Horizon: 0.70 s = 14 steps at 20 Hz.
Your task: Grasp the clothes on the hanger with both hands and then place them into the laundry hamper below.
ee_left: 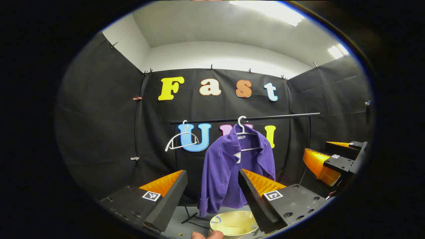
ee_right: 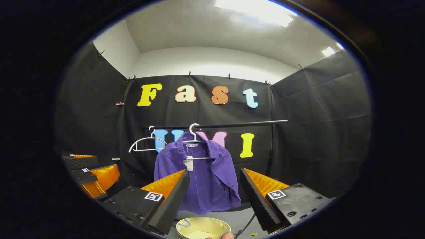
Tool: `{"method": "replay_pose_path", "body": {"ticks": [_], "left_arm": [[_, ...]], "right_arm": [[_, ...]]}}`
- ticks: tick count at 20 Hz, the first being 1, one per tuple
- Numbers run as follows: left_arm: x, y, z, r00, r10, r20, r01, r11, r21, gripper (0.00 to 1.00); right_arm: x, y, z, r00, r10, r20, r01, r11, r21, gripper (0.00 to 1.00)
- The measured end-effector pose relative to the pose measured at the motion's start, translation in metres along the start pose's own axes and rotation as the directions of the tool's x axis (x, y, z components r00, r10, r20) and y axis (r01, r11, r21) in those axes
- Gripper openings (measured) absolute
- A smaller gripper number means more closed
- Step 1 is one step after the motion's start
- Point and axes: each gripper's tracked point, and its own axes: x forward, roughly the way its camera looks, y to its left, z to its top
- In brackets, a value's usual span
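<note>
A purple shirt [ee_left: 229,166] [ee_right: 206,179] hangs on a white hanger [ee_left: 244,132] [ee_right: 194,132] from a black rail [ee_left: 265,118] [ee_right: 232,125]. Below it on the floor stands a pale yellow hamper [ee_left: 234,224] [ee_right: 202,228]. My left gripper [ee_left: 212,177] is open, well short of the shirt, its fingers framing it. My right gripper [ee_right: 215,177] is open too, also at a distance from the shirt. In the left gripper view the right gripper [ee_left: 332,159] shows at the far right; in the right gripper view the left gripper [ee_right: 89,172] shows at the far left.
An empty white hanger [ee_left: 182,141] [ee_right: 147,144] hangs on the rail left of the shirt. The rail's stand has a foot [ee_left: 191,217] on the grey floor beside the hamper. Fingertips [ee_left: 207,235] [ee_right: 227,235] show at the bottom edge.
</note>
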Motion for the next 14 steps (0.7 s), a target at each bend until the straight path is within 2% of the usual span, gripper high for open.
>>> {"method": "replay_pose_path", "body": {"ticks": [3,4,5,14], "left_arm": [[-0.0011,0.0031,-0.0022,1.0,0.009,0.005,-0.009,1.0,0.005,0.97],[-0.0016,0.0033,-0.004,1.0,0.01,0.004,-0.01,1.0,0.006,0.97],[-0.002,0.0033,-0.0041,1.0,0.008,0.002,-0.008,1.0,0.005,0.97],[-0.0026,0.0068,-0.0046,1.0,0.007,0.005,-0.007,1.0,0.0,0.96]], "right_arm": [[-0.0024,0.0016,-0.001,1.0,-0.004,0.001,0.004,1.0,-0.016,0.97],[-0.0025,0.0024,-0.0026,1.0,-0.007,-0.003,0.006,1.0,-0.019,1.0],[-0.003,0.0034,-0.0043,1.0,-0.007,-0.008,0.007,1.0,-0.019,0.97],[-0.0044,0.0042,-0.0045,1.0,-0.022,0.0,0.022,0.999,-0.025,0.98]]}}
